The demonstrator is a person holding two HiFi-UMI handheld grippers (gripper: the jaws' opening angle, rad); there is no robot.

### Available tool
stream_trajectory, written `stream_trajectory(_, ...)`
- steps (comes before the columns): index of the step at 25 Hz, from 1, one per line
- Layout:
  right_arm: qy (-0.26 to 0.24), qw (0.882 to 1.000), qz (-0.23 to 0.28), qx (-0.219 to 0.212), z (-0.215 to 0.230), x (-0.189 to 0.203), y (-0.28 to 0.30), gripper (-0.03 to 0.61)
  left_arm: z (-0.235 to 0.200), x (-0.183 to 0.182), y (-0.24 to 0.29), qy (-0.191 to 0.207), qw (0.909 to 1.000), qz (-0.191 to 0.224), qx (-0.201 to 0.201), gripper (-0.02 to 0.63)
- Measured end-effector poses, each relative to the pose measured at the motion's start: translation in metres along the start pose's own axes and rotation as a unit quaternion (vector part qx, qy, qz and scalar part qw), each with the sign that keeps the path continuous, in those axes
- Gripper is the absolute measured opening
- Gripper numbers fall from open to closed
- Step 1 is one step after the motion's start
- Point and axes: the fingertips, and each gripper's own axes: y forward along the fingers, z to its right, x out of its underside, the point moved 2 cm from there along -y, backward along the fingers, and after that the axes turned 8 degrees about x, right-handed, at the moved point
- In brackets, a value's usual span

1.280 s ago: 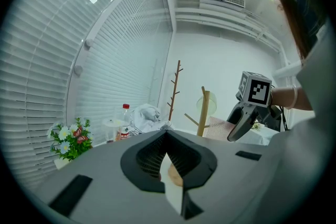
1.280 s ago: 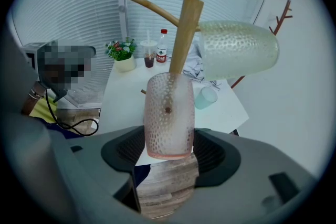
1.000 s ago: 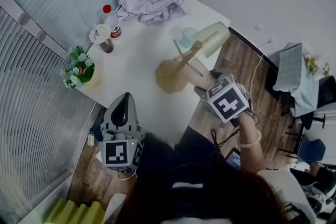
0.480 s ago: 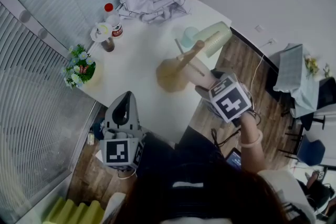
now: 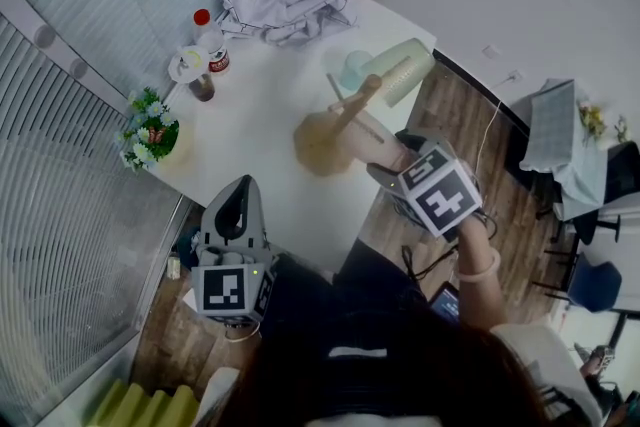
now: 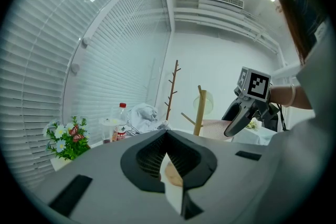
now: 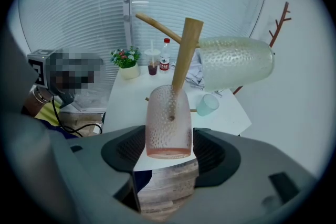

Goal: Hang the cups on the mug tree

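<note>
1. Two fingers of the right gripper (image 7: 169, 140) squeeze the pink cup (image 7: 168, 118), one on each side.
2. The cup is low on the mug tree (image 7: 185, 55). I think a peg pokes inside it.
3. To do this well, push the cup all the way on. Then let go slowly so it does not slip off.
4. The right hand (image 5: 464, 235) tips steeply down by the table (image 5: 250, 125) edge.
5. The left gripper (image 6: 168, 139) waits low, with its fingers together and nothing in them.
</note>
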Motion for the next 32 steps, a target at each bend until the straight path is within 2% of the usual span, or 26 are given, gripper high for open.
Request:
stream_trajectory(16,0.009,0.999,0.051,-0.004,-0.002,-0.004,-0.01,0.295,0.01,0.001,0.0,0.004,1.0,-0.002,0.005,0.0)
stream_trajectory(28,0.032,0.992,0.119,-0.021,0.003,-0.007,-0.024,0.293,0.029,-0.004,0.003,0.007,1.0,0.0,-0.005,0.0)
stream_trajectory(30,0.035,0.99,0.134,-0.025,0.005,-0.007,-0.026,0.252,0.034,-0.006,0.005,0.007,0.9999,0.001,-0.008,0.0)
stream_trajectory(32,0.034,0.988,0.145,-0.034,0.005,-0.006,-0.028,0.253,0.039,-0.009,0.007,0.007,0.9999,0.001,-0.011,0.0)
